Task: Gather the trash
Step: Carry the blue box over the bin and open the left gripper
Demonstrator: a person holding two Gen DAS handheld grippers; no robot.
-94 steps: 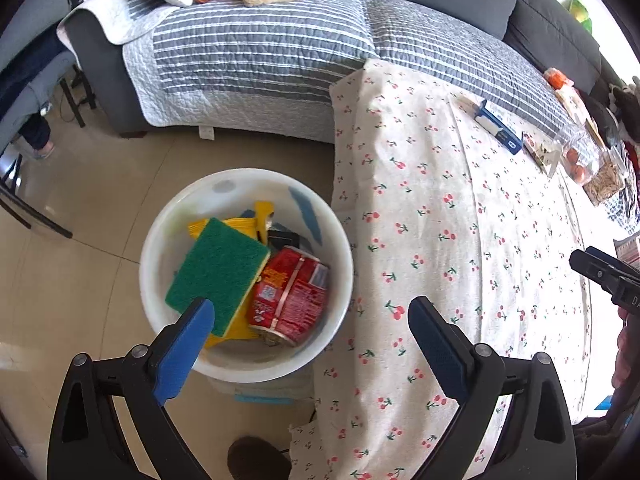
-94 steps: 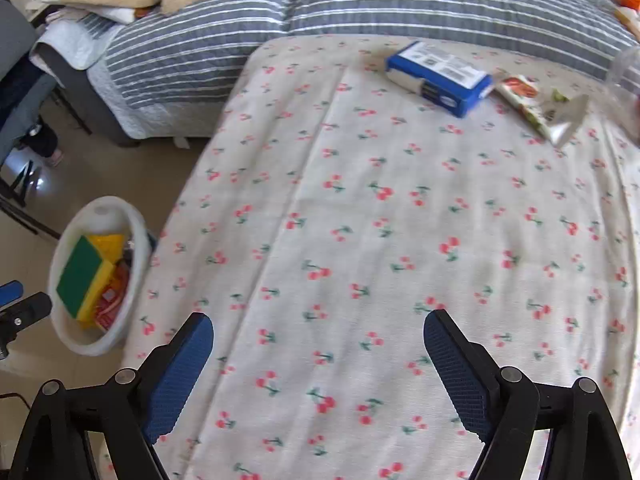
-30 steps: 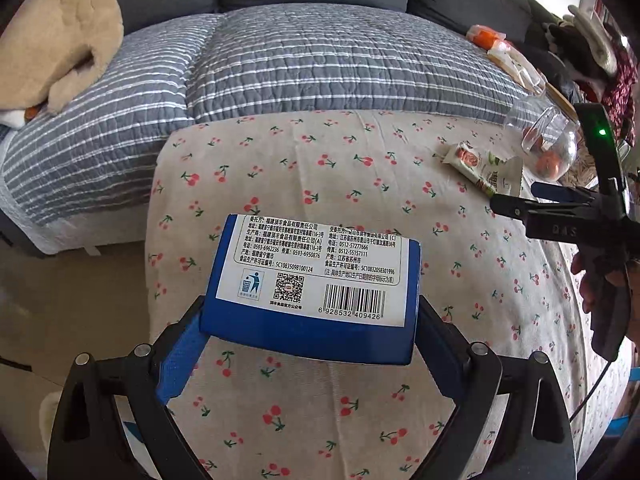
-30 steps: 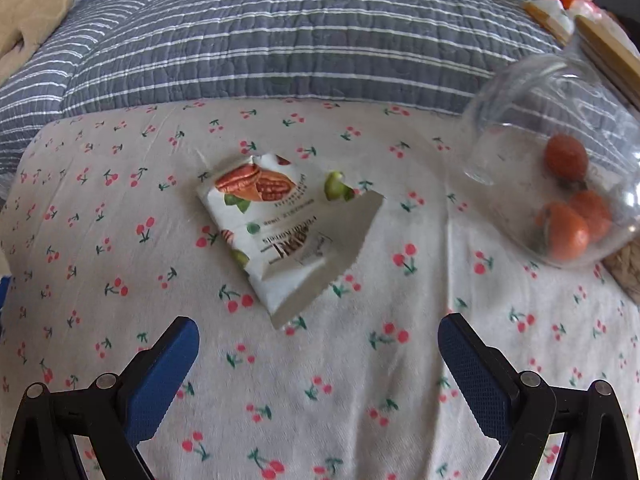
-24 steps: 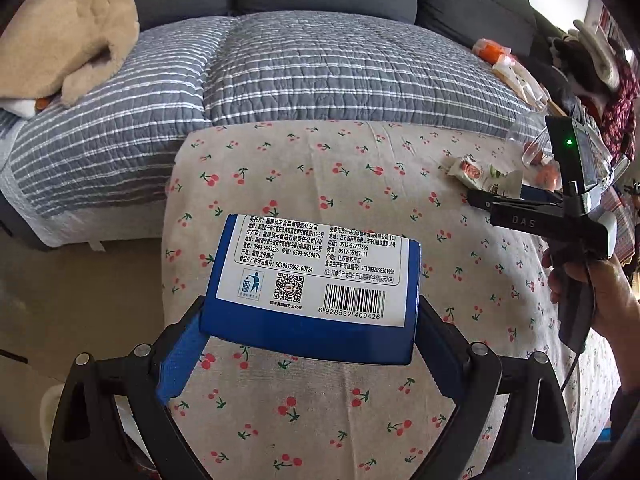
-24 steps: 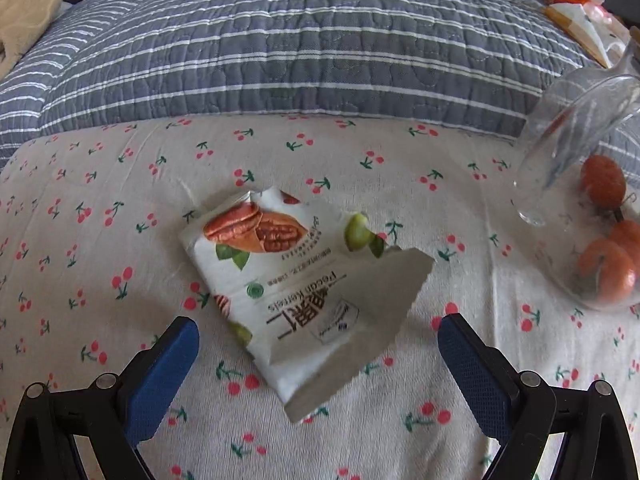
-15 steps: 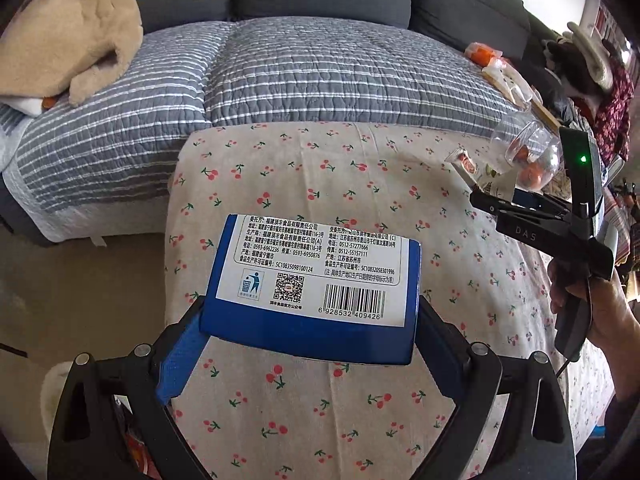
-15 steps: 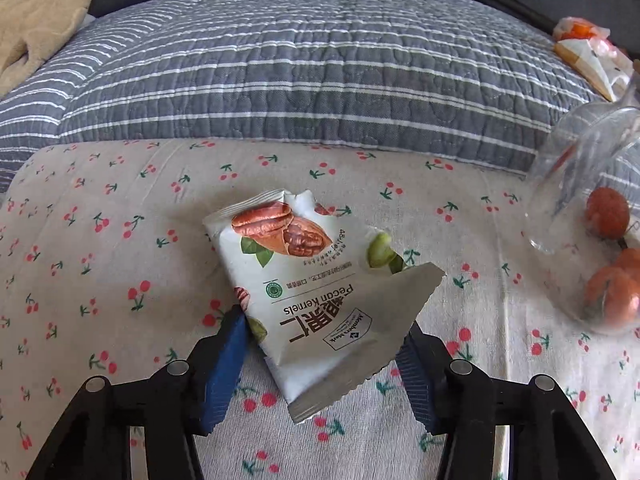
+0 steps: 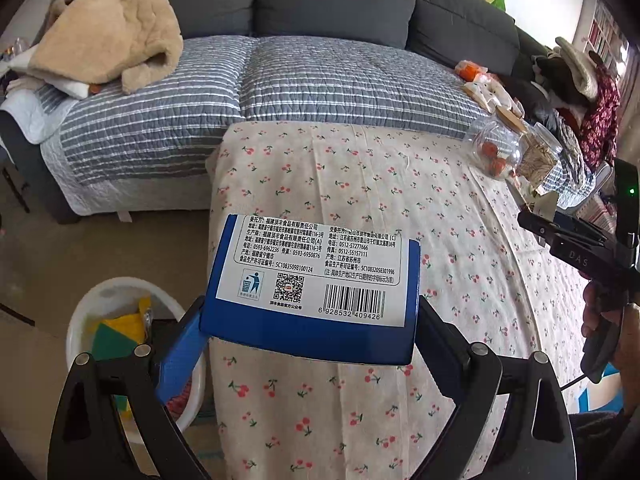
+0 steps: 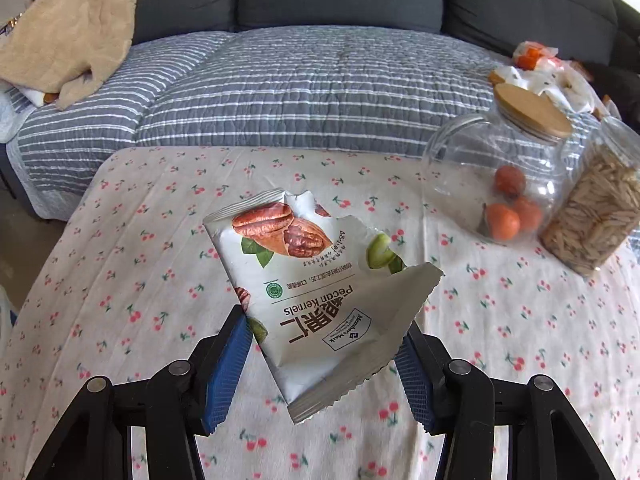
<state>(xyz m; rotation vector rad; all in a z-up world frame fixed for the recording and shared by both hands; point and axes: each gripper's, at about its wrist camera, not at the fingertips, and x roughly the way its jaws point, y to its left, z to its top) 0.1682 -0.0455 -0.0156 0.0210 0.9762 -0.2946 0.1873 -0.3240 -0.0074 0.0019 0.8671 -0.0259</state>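
Observation:
My left gripper (image 9: 310, 344) is shut on a blue box (image 9: 312, 284) with a white label and barcode, held above the left edge of the cherry-print table (image 9: 400, 200). A white trash bin (image 9: 100, 300) with a green-yellow sponge inside stands on the floor at lower left. My right gripper (image 10: 320, 356) is shut on a torn white pecan kernels bag (image 10: 312, 300), lifted off the tablecloth (image 10: 120, 280). The right gripper also shows in the left wrist view (image 9: 560, 232) at the far right.
A glass jar with orange fruits (image 10: 496, 176) and a jar of seeds (image 10: 596, 208) stand at the table's right. A striped grey sofa cover (image 9: 280, 80) lies behind, with a beige blanket (image 9: 108, 28) at left and snack bags (image 10: 540, 64) at right.
The right gripper closed on the pecan bag and lifted it. The left gripper carried the blue box back to the left; the bin has come into view.

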